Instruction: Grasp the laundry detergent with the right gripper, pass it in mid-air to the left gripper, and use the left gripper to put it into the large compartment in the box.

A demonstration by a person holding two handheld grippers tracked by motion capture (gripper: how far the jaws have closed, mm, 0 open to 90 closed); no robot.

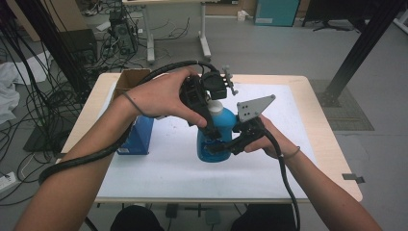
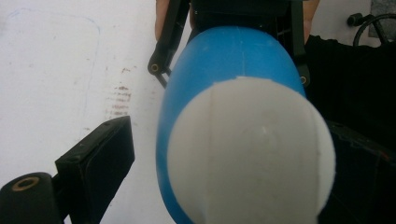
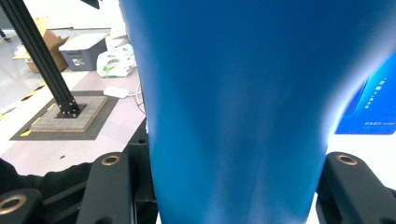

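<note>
My forearms are bare, with no sleeves, and I wear a thin dark band on my left wrist (image 1: 129, 100) and another on my right wrist (image 1: 292, 154). My left tongs (image 1: 211, 137) are matte black, blocky, with a small grey knobbed fitting on top and a thick black ribbed cable looping away. My right tongs (image 1: 219, 147) carry a grey three-cornered plate (image 1: 254, 108) dotted with small holes; brass-ringed screw eyes sit in their black jaw arms.
</note>
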